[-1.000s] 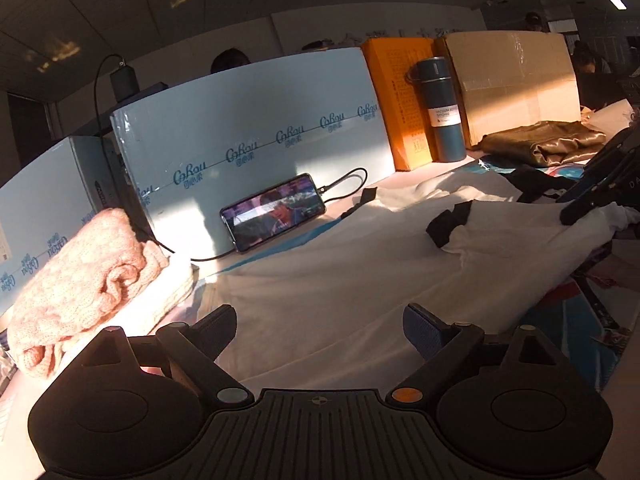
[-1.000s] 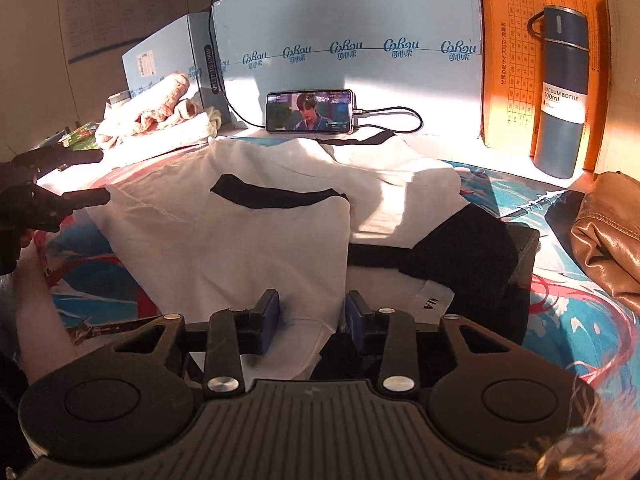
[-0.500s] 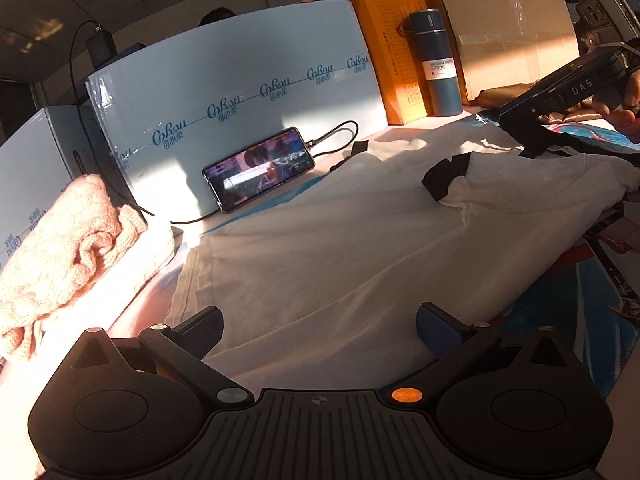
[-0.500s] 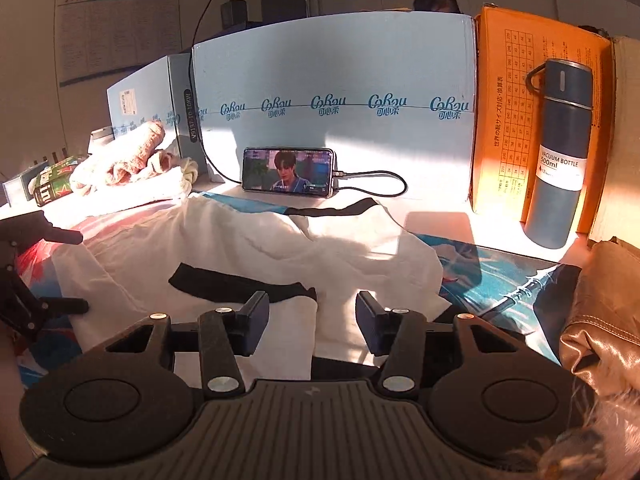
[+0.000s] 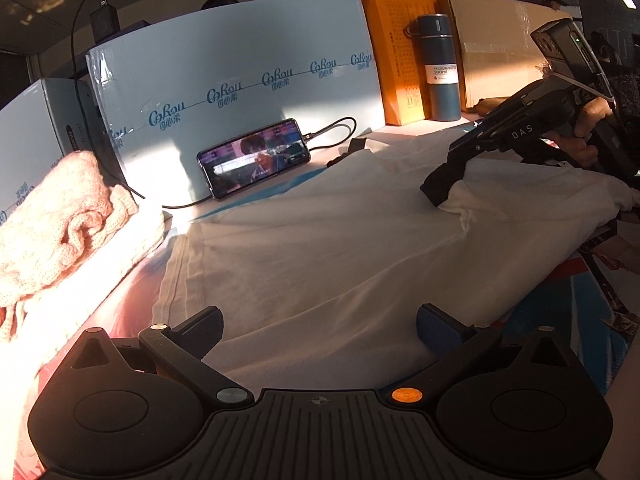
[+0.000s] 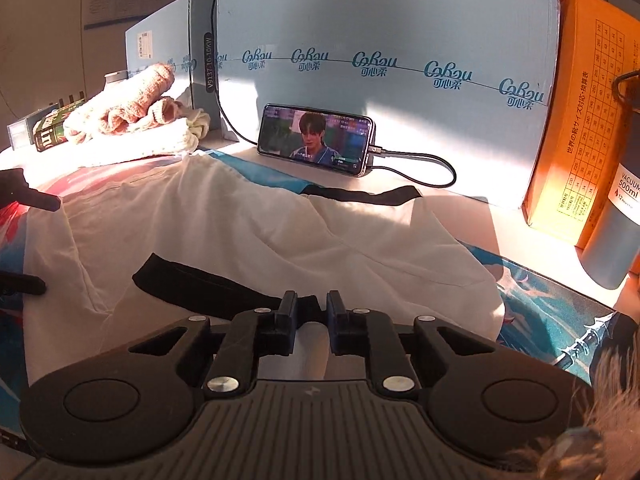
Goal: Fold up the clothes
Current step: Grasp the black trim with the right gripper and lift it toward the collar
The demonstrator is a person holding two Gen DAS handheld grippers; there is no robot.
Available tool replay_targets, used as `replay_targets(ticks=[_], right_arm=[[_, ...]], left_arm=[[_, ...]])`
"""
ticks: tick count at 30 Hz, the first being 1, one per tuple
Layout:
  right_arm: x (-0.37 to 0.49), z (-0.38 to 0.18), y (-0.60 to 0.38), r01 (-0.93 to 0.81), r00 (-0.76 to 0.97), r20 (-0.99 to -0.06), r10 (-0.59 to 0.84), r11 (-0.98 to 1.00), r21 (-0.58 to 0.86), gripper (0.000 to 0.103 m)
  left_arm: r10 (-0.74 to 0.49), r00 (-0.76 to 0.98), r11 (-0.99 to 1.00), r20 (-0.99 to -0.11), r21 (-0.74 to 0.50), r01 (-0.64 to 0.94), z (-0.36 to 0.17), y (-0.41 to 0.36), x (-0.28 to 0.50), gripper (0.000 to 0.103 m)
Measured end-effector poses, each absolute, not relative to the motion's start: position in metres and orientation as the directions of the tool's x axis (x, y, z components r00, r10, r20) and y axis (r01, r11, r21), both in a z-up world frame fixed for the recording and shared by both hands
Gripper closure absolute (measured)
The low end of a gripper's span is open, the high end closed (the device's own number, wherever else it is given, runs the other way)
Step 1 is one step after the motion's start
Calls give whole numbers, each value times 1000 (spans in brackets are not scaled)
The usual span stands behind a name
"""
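Observation:
A white T-shirt point(image 5: 340, 248) with black trim lies spread on the table; it also shows in the right wrist view point(image 6: 248, 240). My left gripper point(image 5: 318, 328) is open and empty, low over the shirt's near hem. My right gripper point(image 6: 312, 312) is shut on the shirt's black trimmed edge point(image 6: 192, 280) and holds it lifted over the white body. In the left wrist view the right gripper point(image 5: 460, 160) shows at the right with black fabric point(image 5: 440, 188) hanging from its tips.
A phone point(image 6: 316, 140) playing video leans on pale blue boxes point(image 6: 380, 40) with its cable point(image 6: 432, 160). Folded pink and cream knits point(image 5: 48, 216) sit at left. An orange box point(image 6: 580, 120) and blue vacuum bottle point(image 5: 438, 68) stand at right.
My right gripper closed on the black trimmed edge and carried it up and toward the back. My left gripper came lower and closer to the hem, still open.

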State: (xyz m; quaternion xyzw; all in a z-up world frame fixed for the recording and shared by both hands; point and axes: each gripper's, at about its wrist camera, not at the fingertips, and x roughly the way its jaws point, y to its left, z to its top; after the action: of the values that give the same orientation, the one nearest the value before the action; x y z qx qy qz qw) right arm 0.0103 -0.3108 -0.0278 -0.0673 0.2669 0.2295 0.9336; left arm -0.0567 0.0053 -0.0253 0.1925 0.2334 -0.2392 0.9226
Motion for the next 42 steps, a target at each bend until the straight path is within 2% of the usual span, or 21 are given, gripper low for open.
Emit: replay_targets(ticks=[1,3,5,8,10,15,20,26,27,28,29,30,31,36,42], right_arm=[[13,-23,-315,-446,767,-512,387,895,7,71],[20,-13,-324,-407,797,-475,373,913,35,59],[37,-1,-334,-362,824,-442,355,929,73,58],[73,10,-344,-303,841,-422,339,941,154,50],[99,11,-346,-287,835,-426,348,936,202,41],[149,-7,-334,-302,798,-482,363,932,201,34],[177,-31,-322,-316,760,-557,336,939,135,31],[197,-45,-310,-353,724,-596,348,929,113,30],[197,-45,-308,-364,721,-595,355,925,111,35],[197,-45,-307,-383,714,-592,374,916,116,52],[196,-44,-306,-402,707,-588,392,908,122,62],[195,-44,-305,-410,707,-585,397,904,118,82],[193,-43,-304,-415,710,-582,396,903,107,86],[173,-28,-301,-417,769,-517,376,908,40,90],[116,16,-303,-439,838,-366,404,898,-13,90]], left_arm=[[-351,787,808,-506,262,528,-22,6,-57,0],[-341,820,816,-460,289,501,-11,8,-53,0],[-327,848,827,-418,307,470,2,9,-42,0],[-315,877,825,-364,352,442,15,0,-14,0],[-310,879,830,-362,347,436,17,-10,11,0],[-371,811,825,-453,240,511,5,-32,65,0],[-367,781,796,-506,264,545,-18,-42,75,0],[-363,750,785,-553,252,566,-30,-40,80,0],[-366,748,785,-554,248,568,-30,-39,80,0],[-364,746,785,-557,249,568,-30,-40,81,0],[-362,745,785,-561,249,568,-31,-40,81,0],[-359,743,784,-564,249,568,-31,-41,81,0],[-358,743,783,-565,252,569,-32,-41,81,0],[-373,754,781,-541,255,570,-31,-41,77,0],[-415,760,795,-500,206,570,-21,-39,83,0]])
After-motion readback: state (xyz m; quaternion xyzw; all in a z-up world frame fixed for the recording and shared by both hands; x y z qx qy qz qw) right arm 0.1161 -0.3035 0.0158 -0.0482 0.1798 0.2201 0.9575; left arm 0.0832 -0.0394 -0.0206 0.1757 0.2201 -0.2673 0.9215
